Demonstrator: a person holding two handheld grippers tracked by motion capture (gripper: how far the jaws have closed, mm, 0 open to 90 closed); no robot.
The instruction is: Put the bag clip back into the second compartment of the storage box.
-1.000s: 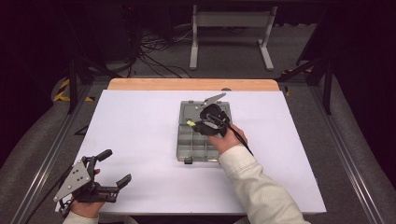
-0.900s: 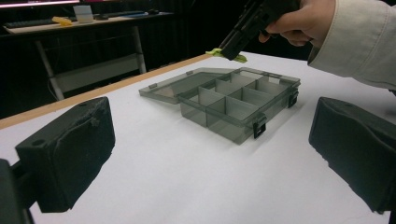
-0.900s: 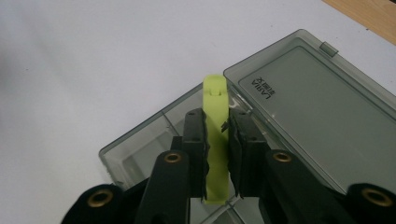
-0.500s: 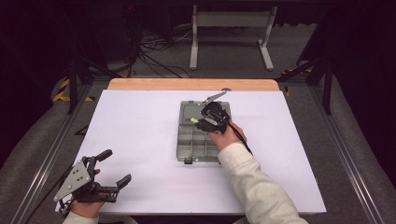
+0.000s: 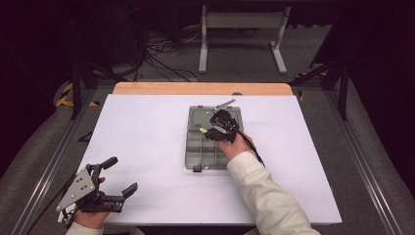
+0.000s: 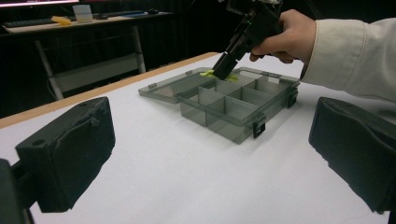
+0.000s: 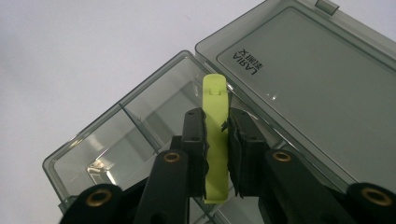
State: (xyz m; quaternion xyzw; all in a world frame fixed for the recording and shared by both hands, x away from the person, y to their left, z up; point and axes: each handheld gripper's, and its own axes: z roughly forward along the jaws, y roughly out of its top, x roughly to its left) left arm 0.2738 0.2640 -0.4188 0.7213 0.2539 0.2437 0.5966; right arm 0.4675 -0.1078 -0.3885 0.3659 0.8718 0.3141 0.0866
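Yellow-green clip [image 7: 216, 140] pinched between right gripper [image 7: 216, 122] jaws

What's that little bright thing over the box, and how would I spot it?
Start at the white table and find the smoky grey compartment box lying open at its middle. Just above the box's far compartments, the right tool pinches a small flat strip. It is lime yellow-green, the one bright item among grey and black.

The desk [image 5: 147, 147] is seen from above and forward in the high view, low across its surface from the left gripper view, and closely from the right gripper view, the open grey box [image 5: 201, 147] [image 6: 233, 105] [image 7: 299, 70] being shared by all three.
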